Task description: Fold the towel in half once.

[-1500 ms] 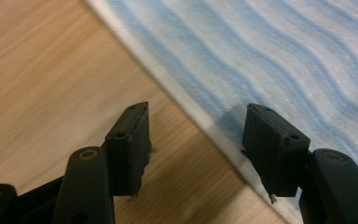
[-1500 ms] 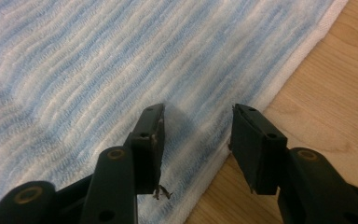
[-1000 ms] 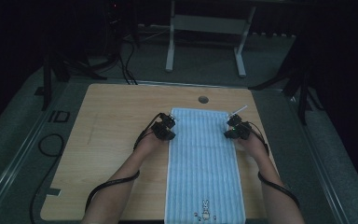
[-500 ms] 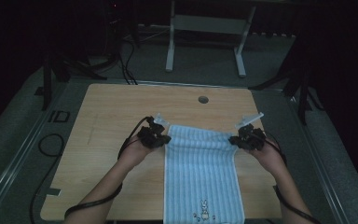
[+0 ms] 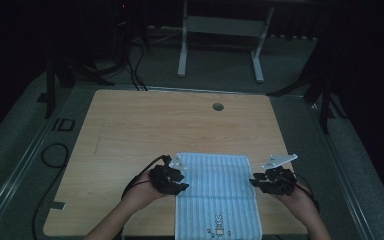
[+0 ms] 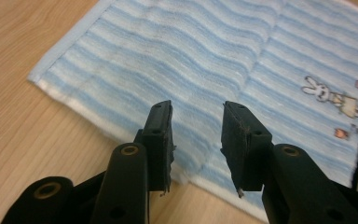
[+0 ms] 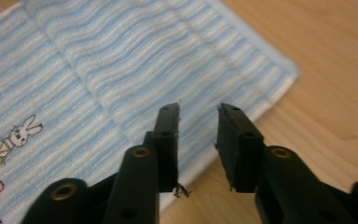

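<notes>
A light blue striped towel [image 5: 215,175] lies on the wooden table [image 5: 145,125] near its front edge, its far part folded back over itself. A small rabbit print [image 5: 219,220] shows near its front end. My left gripper [image 5: 177,177] rests at the towel's left edge and my right gripper [image 5: 257,181] at its right edge. In the left gripper view the gripper [image 6: 196,109] stands open just above the towel [image 6: 223,51] at its hem, holding nothing. In the right gripper view the gripper [image 7: 198,109] is likewise open over the towel [image 7: 98,60] near a corner.
A round cable hole [image 5: 218,106] sits in the far part of the table. Bare wood stretches behind and to the left of the towel. Cables [image 5: 50,155] and a white metal stand [image 5: 220,30] lie on the dark floor beyond the table.
Both grippers came toward the person from the towel's far corners, bringing the far edge back over the towel. The visible towel is now shorter, and both grippers are open.
</notes>
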### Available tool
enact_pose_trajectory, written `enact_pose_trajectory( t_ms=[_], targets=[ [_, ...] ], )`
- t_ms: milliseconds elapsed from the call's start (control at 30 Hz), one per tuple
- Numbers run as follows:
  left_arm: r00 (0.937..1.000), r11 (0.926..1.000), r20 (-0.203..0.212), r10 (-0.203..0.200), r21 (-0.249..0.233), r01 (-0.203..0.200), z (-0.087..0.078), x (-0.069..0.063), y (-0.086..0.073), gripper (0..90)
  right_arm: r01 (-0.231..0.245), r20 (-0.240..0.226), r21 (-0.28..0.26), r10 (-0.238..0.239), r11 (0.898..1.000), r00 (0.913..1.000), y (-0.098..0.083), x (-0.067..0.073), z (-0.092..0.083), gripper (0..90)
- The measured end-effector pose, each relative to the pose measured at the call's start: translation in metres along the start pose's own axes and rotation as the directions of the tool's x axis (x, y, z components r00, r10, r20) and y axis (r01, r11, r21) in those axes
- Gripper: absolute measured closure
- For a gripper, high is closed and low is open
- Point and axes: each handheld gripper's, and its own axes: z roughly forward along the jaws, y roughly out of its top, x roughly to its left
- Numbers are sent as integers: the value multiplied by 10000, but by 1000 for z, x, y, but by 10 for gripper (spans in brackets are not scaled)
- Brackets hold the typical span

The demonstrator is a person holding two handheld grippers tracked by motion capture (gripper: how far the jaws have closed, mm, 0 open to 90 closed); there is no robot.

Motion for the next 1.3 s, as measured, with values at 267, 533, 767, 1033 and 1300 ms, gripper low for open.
enact_pose_trajectory(
  t_ms=[267,533,767,1033,1300],
  targets=[
    [9999,9990,89,-141,434,137,35,4,0,599,-55,-171,681,67,9977,9998,-3,-2,37,651],
    [9990,9970,134,-416,664,406,52,22,0,607,-182,-169,911,199,9957,9997,2,-15,64,650],
    [9987,9948,57,-505,892,498,53,49,8,613,-113,-205,1070,135,9942,9997,20,-27,76,633],
    [9971,9926,18,-759,956,754,54,83,14,613,-264,-206,967,285,9950,9994,41,-42,92,623],
    [9933,9914,-90,-1148,630,1151,55,102,16,612,-446,-254,825,468,9956,9986,52,-53,101,592]
  ],
)
